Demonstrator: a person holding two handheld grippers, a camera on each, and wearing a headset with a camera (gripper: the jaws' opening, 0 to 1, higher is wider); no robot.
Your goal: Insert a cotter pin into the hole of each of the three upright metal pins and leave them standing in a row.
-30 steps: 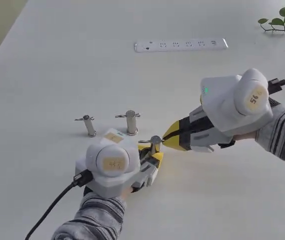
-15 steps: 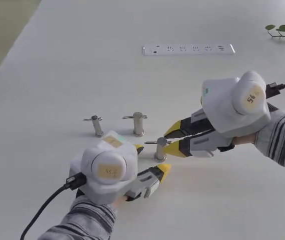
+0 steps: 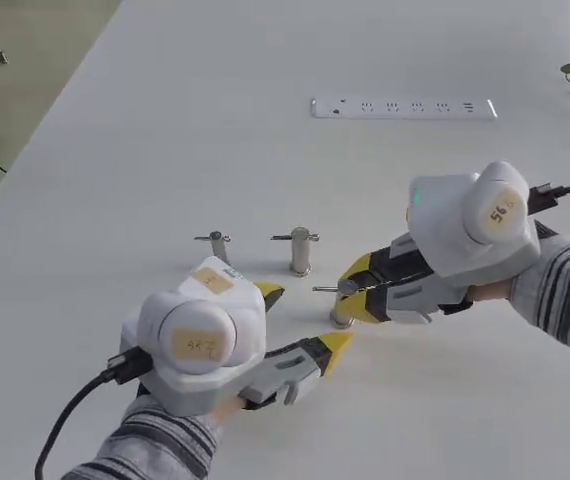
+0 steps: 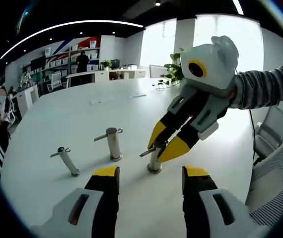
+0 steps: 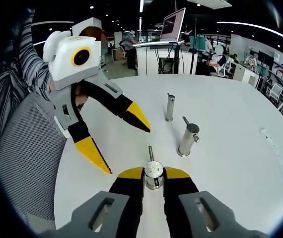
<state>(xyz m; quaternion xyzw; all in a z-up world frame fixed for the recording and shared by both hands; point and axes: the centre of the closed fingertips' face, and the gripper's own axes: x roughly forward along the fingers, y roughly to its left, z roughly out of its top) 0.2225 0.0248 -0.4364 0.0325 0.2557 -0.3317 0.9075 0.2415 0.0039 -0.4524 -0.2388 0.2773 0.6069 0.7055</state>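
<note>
My right claw (image 3: 354, 290) is pinched onto the head of the nearest short silver steel pin (image 5: 154, 173). It stands on the white surface (image 3: 165, 150) with a thin wire cotter pin (image 3: 325, 289) jutting toward nine o'clock, and my left claw (image 3: 303, 317) hangs wide and empty at about seven o'clock of it. The far silver pin (image 3: 219, 246) and the middle silver pin (image 3: 301, 252) stand at ten and eleven o'clock, each with its wire through. My pin looks out of their line, so I reckon nudging it across or letting go unevenly could tip it, or knock its wire loose.
</note>
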